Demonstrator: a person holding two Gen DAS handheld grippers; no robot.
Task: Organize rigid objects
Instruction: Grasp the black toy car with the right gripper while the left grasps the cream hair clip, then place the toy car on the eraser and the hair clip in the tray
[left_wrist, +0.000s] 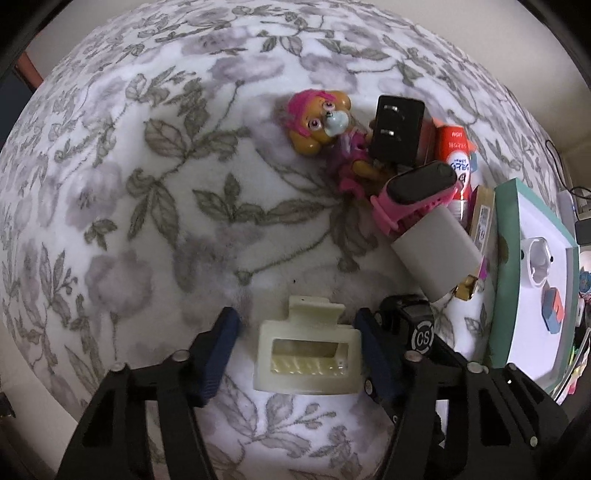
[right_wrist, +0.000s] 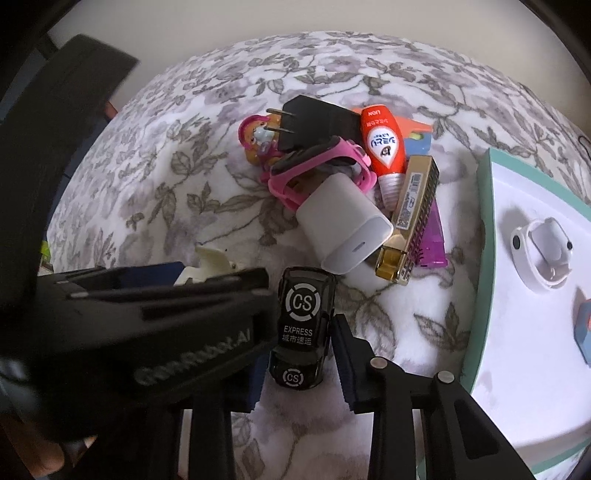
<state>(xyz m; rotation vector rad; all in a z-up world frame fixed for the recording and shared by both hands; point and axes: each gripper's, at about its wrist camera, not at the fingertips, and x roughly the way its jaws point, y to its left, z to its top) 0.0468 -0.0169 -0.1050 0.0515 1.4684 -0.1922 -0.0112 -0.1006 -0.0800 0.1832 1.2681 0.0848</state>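
Note:
A cream hair claw clip (left_wrist: 308, 350) lies on the floral blanket (left_wrist: 147, 221) between the open jaws of my left gripper (left_wrist: 295, 354), not gripped. A black toy car (right_wrist: 301, 330) marked "CS EXPRESS" lies between the open jaws of my right gripper (right_wrist: 299, 354); it also shows in the left wrist view (left_wrist: 413, 325). A pile holds a pink-haired dog figure (left_wrist: 321, 122), black plug adapter (left_wrist: 397, 129), pink watch (left_wrist: 417, 192), white charger (right_wrist: 341, 229), orange tube (right_wrist: 382, 147) and gold box (right_wrist: 410, 218).
A teal-rimmed white tray (right_wrist: 484, 258) at the right holds a white holder (right_wrist: 543, 251) and an orange-blue block (left_wrist: 554, 312). A purple comb (right_wrist: 432, 240) lies beside the gold box. The left gripper body (right_wrist: 147, 332) fills the lower left of the right wrist view.

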